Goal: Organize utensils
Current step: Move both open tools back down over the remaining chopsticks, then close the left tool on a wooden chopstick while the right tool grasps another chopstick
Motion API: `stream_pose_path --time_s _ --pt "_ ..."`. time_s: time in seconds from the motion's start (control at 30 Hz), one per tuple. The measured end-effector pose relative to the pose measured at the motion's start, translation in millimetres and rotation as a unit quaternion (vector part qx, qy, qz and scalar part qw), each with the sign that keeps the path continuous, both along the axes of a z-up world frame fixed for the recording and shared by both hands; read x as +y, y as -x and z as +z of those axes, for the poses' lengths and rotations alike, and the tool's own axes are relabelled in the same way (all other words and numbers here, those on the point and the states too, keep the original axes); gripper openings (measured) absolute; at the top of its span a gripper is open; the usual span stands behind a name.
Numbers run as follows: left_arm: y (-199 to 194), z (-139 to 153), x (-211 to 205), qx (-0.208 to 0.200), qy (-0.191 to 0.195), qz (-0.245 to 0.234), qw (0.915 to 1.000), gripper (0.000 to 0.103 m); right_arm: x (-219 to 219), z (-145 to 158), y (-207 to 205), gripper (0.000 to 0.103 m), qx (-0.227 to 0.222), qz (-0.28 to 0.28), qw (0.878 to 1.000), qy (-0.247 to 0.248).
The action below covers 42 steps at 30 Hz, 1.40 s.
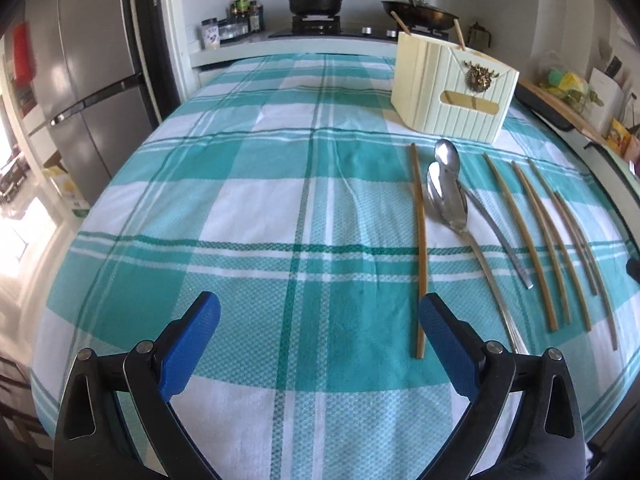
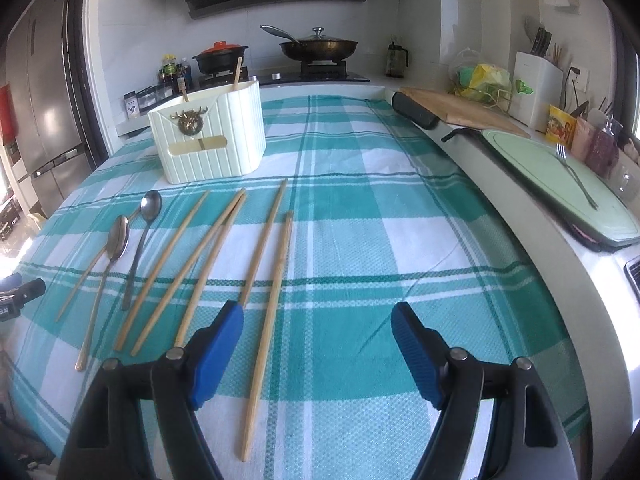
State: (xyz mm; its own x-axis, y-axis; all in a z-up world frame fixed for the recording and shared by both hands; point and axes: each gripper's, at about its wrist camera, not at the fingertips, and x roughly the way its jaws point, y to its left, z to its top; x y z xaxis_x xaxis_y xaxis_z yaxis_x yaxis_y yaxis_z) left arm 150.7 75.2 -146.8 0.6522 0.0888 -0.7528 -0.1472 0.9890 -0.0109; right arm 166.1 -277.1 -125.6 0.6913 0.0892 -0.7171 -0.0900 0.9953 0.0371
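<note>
Chopsticks (image 2: 266, 280): slender bamboo; spoons (image 2: 118, 236): steel

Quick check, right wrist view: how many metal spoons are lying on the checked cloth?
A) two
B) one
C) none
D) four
A: two metal spoons lie side by side left of the chopsticks, one spoon nearer the camera and the other spoon closer to the cream utensil holder; the left wrist view shows the same pair.
</note>
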Motion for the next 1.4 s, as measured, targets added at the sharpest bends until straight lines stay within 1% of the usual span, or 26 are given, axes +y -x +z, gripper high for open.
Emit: stream_pose_path --time_s 0.1,0.2,0.3,0.47,0.6,0.7,0.73,0.77,0.8,0.87,1.0,1.07,1.13,1.23,1.4 --pt "2 -5 0 0.001 0.006 0.000 1.0000 0.100 0 -5 3 0.078 0.008 0.001 1.000 -0.006" --pt "1 -10 -6 0.002 0.002 -0.008 1.0000 0.100 3 -8 8 0.078 0.016 0.012 1.000 -0.012" --pt "-4 -15 -14 0.011 -0.010 -0.021 0.9997 0.100 11 -11 11 0.078 0.023 0.027 0.999 -0.006" --pt "-11 -20 -23 0.025 -0.017 -0.038 0.9988 0.100 20 -17 12 0.078 0.035 0.045 0.998 0.004" --pt "-16 -23 -23 0.039 -0.011 -0.045 0.9982 0.100 22 -26 8 0.077 0.048 0.050 0.998 0.010" --pt "-20 -24 -20 0.047 0.000 -0.045 0.9979 0.102 23 -31 4 0.071 0.060 0.047 0.997 0.018" --pt "-21 -24 -20 0.048 0.000 -0.045 0.9978 0.102 24 -33 3 0.066 0.068 0.048 0.996 0.021" --pt "-22 -24 -20 0.049 0.000 -0.045 0.9978 0.103 24 -34 2 0.058 0.075 0.048 0.996 0.023" --pt "-22 -25 -21 0.050 -0.001 -0.045 0.9977 0.103 24 -35 1 0.055 0.076 0.047 0.996 0.029" --pt "-24 -24 -22 0.051 -0.001 -0.047 0.9976 0.103 25 -35 0 0.053 0.079 0.047 0.995 0.034" --pt "-33 -24 -25 0.055 -0.002 -0.062 0.9966 0.102 26 -35 -4 0.053 0.085 0.048 0.995 0.036" --pt "-41 -23 -26 0.055 -0.002 -0.070 0.9960 0.099 27 -35 -7 0.052 0.086 0.049 0.994 0.038" --pt "-50 -21 -29 0.053 -0.002 -0.078 0.9955 0.093 27 -36 -11 0.052 0.088 0.050 0.994 0.037" --pt "-66 -19 -32 0.054 -0.005 -0.097 0.9938 0.086 26 -36 -18 0.048 0.090 0.047 0.994 0.030" --pt "-93 -18 -32 0.064 -0.003 -0.114 0.9914 0.083 23 -36 -31 0.040 0.091 0.048 0.994 0.030"
